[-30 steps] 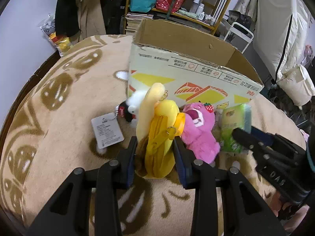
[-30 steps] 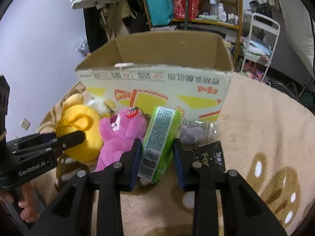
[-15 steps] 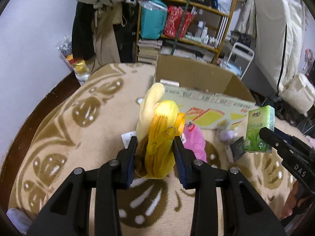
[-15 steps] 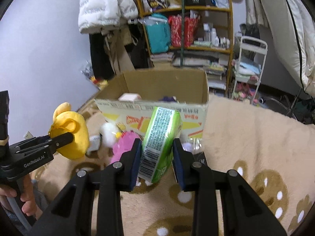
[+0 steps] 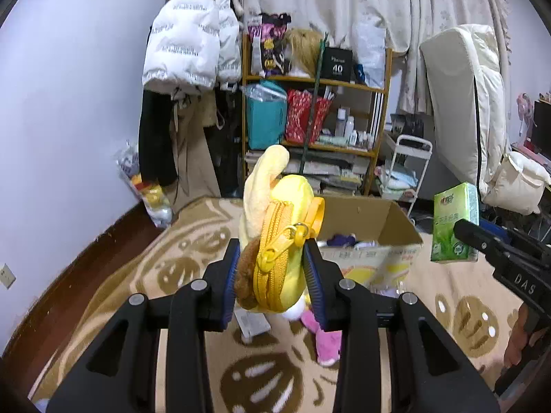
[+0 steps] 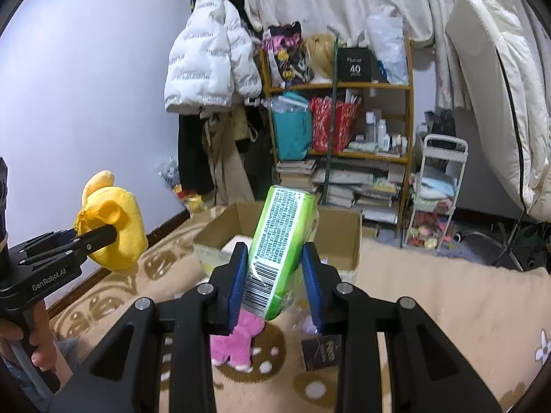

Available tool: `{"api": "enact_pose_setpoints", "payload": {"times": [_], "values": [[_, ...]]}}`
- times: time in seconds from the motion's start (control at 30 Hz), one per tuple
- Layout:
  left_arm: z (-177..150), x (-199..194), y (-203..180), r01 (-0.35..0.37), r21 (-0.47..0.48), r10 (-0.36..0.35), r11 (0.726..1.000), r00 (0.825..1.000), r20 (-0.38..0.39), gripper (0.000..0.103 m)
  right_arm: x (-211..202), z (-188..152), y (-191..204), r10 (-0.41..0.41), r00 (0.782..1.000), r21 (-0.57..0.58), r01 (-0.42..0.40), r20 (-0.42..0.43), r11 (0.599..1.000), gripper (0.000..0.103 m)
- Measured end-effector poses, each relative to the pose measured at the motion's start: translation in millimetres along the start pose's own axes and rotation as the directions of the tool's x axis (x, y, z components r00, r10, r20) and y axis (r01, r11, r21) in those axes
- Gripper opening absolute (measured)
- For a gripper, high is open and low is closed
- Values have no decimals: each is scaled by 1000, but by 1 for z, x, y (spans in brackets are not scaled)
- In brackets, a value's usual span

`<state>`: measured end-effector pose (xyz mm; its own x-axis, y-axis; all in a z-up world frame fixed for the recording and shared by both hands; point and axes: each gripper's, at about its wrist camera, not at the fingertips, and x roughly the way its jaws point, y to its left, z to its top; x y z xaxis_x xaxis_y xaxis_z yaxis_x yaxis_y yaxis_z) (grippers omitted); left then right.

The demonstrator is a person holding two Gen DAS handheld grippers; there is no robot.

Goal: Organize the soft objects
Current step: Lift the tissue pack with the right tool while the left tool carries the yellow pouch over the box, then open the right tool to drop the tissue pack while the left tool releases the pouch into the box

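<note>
Patterned beige blanket covers the whole work surface. On it, well ahead of both tools, sits an open cardboard box, flaps up, a few items already inside (a purple thing and a white thing visible, not identifiable). Likely the drop target, so both loads are carried high to clear its wall.

Left gripper: jaws closed down on a yellow plush pouch, squeezed at its lower body, zipper facing the camera, ear pointing up. Held in the air, short of the box.

Right gripper: jaws narrowed onto a green tissue pack, pinched at the barcode end, pack tilted up and to the right. Also airborne, near the box front. Grip at one end leaves most of the pack free, probably so it drops in long end first.

Left on the blanket below the tools: pink plush, a small dark packet beside it, a white tag near the pink toy. These seem not yet sorted.
</note>
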<state>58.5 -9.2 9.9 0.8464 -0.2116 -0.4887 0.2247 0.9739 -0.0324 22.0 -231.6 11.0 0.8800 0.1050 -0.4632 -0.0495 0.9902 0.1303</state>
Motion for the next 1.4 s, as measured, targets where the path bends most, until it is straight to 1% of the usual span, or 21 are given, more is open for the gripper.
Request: {"api": "enact_pose_setpoints", "payload": {"times": [0.13, 0.2, 0.33, 0.47, 0.53, 0.63, 0.77, 0.93, 1.07, 1.2, 1.3, 1.4], "values": [[12, 2, -4, -12, 31, 11, 999, 999, 45, 34, 1, 15, -6, -1, 999, 7, 1, 39, 1000, 33], [19, 7, -10, -23, 65, 18, 998, 997, 73, 34, 4, 22, -9, -6, 998, 1, 6, 56, 1000, 33], [35, 18, -15, 10, 73, -15, 997, 997, 80, 34, 16, 34, -11, -29, 996, -28, 31, 88, 999, 33], [54, 33, -25, 1, 128, -17, 992, 993, 117, 34, 25, 38, -16, -65, 988, -47, 72, 141, 996, 34], [60, 43, -30, 3, 145, -21, 989, 992, 127, 34, 33, 40, -21, -56, 988, -48, 64, 143, 997, 33], [62, 59, -36, 11, 161, -31, 987, 992, 123, 34, 52, 41, -28, -50, 992, -44, 55, 119, 997, 34], [54, 89, -43, 38, 167, -51, 985, 996, 75, 34, 73, 36, -35, -41, 995, -44, 45, 85, 998, 34], [46, 120, -48, 60, 143, -64, 988, 998, 19, 34, 95, 25, -43, -22, 999, -18, 23, 39, 1000, 34], [35, 142, -53, 57, 163, -53, 985, 998, -32, 35, 108, 14, -49, -21, 1000, -14, 21, 3, 1000, 34], [27, 155, -53, 63, 157, -52, 986, 996, -75, 36, 120, 6, -59, -17, 999, 22, 18, -31, 1000, 34], [22, 163, -55, 48, 167, -31, 985, 995, -99, 37, 125, 2, -68, -20, 999, 49, 22, -50, 999, 34], [20, 168, -54, 59, 164, -39, 985, 991, -126, 38, 128, 0, -73, -21, 998, 70, 25, -62, 997, 34]]}}
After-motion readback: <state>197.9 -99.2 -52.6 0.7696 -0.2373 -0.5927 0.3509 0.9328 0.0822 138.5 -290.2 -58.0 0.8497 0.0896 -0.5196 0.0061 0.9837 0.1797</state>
